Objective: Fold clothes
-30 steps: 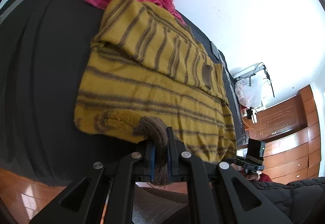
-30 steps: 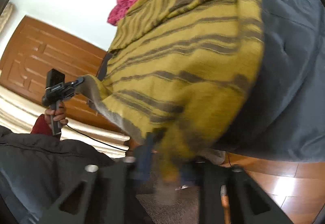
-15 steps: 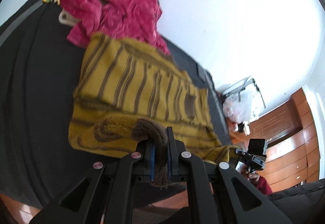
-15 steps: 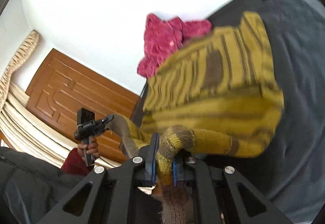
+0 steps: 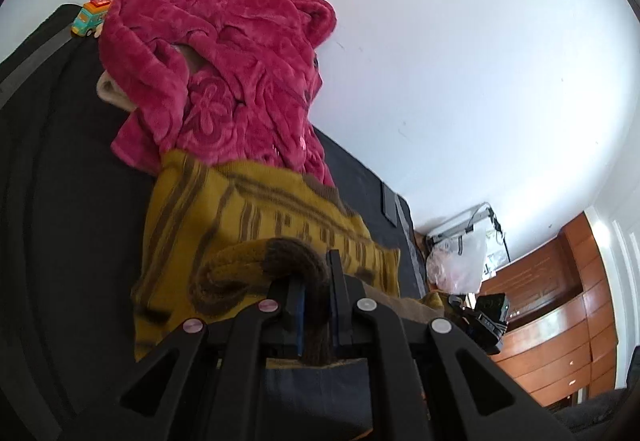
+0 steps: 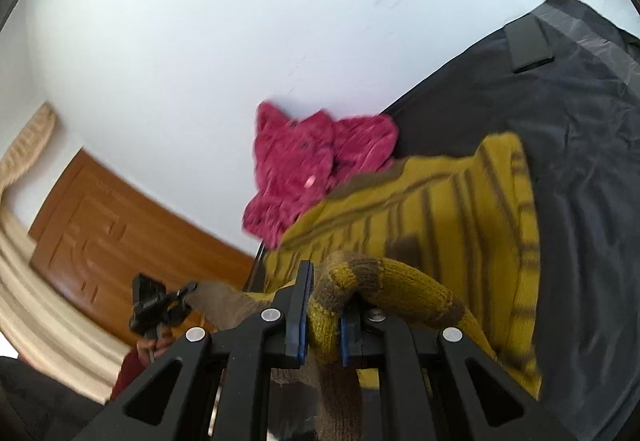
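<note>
**Left wrist and right wrist: a thick knit pinched at two points**

Left wrist view: the left claw (image 5: 316, 315) has its blue pads pressed together on a brown, ribbed part of the mustard striped sweater (image 5: 256, 225), most likely a cuff or hem edge. The rest of the sweater spreads away from the claw over the dark bed (image 5: 60, 201), its far end touching a crumpled pink fleece garment (image 5: 224, 81). A small toy truck (image 5: 90, 17) sits at the far left corner of the bed. At the near right, the right claw (image 5: 456, 305) shows small and partly hidden, with mustard knit leading to it.

Right wrist view: the right claw (image 6: 322, 315) pinches a rolled, yellow-and-brown band of the same sweater (image 6: 460, 217), which bunches between the pads. To the left, the left claw (image 6: 188, 289) holds a brown knit end, a hand (image 6: 154, 347) under it. This picture is somewhat blurred.

Handling, as a judgement: the sweater looks thick, soft and floppy, with some weight, so it will sag between the two holds and stretch if pulled hard. It is not fragile or slippery; the coarse knit should grip well. The ribbed edges are the firmest places to hold, and two holds well apart along one edge should keep the fold line straight.
</note>
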{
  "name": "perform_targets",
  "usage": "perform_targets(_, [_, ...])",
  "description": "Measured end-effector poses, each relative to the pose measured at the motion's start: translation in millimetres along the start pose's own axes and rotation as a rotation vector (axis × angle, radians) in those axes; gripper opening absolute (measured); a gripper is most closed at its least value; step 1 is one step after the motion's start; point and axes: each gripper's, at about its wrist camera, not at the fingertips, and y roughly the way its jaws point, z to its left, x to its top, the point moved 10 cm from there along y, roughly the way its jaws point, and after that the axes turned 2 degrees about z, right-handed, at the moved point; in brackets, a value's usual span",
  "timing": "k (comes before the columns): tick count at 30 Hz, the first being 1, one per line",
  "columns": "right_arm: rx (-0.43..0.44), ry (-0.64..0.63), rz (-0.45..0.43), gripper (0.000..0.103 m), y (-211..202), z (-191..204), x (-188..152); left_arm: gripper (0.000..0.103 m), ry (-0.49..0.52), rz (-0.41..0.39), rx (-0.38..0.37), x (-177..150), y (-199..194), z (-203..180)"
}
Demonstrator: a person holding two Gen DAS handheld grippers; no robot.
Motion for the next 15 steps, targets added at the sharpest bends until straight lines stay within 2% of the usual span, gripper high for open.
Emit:
perform_targets(6, [-0.123,0.101,-0.065,0.012,30.9,-32.2,35.5,0.010,-0.035,0.030,-0.004,40.1,46.4,20.6])
perform_targets(15, [-0.270,0.191,-0.075,0.012,60.2,-75.0,43.5,0.010,-0.062,0.108,0.009,67.5,105.0,49.1])
